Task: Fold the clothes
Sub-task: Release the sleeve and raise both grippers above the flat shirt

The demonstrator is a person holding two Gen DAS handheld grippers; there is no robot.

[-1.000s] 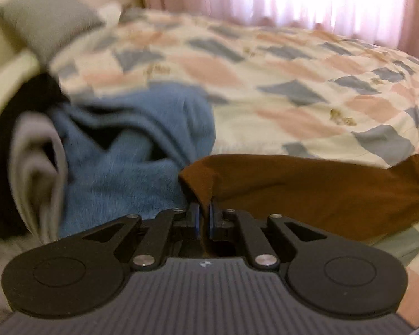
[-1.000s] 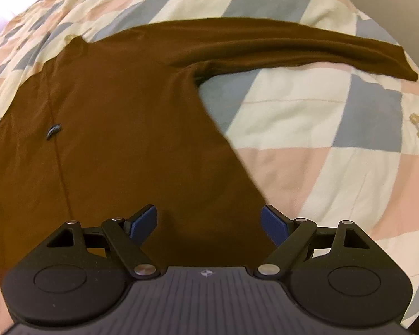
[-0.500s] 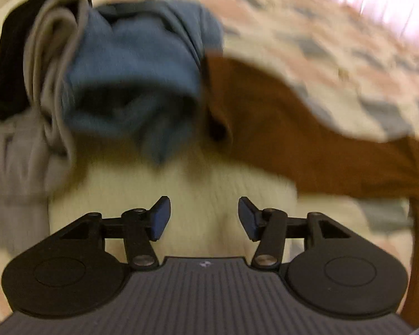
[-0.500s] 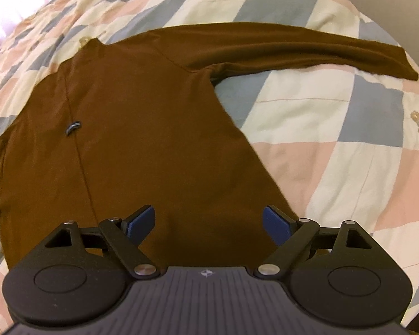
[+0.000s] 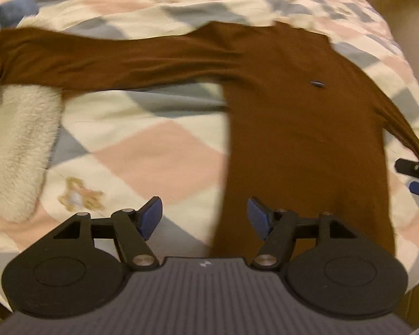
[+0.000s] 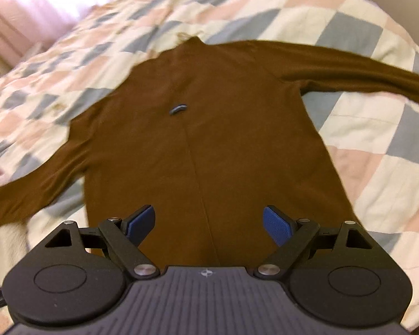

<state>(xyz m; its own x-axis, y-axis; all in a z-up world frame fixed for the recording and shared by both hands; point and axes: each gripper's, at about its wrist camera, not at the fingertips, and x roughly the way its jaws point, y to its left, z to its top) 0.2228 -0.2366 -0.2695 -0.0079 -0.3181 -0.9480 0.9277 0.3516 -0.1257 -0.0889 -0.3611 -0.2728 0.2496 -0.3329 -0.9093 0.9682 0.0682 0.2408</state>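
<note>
Fingers (image 5: 150,217) of the left gripper (image 5: 203,217) are apart and still opening, nothing between them; they hang over the lower left hem edge of the brown sweater (image 5: 301,117). Right gripper (image 6: 209,223) fingers (image 6: 276,224) stand wide, empty, above the sweater's lower middle. Sweater (image 6: 209,145) lies flat on the checked quilt (image 6: 363,28) of the bed, collar at the far end, both sleeves spread out sideways from the body. Small dark tag (image 6: 177,109) sits on the sweater's chest, on its centre crease. Left of the sweater body, its sleeve end lies over a cream fluffy garment (image 5: 16,145). Blue garment (image 5: 8,14) sits beyond that sleeve, partly visible.
</note>
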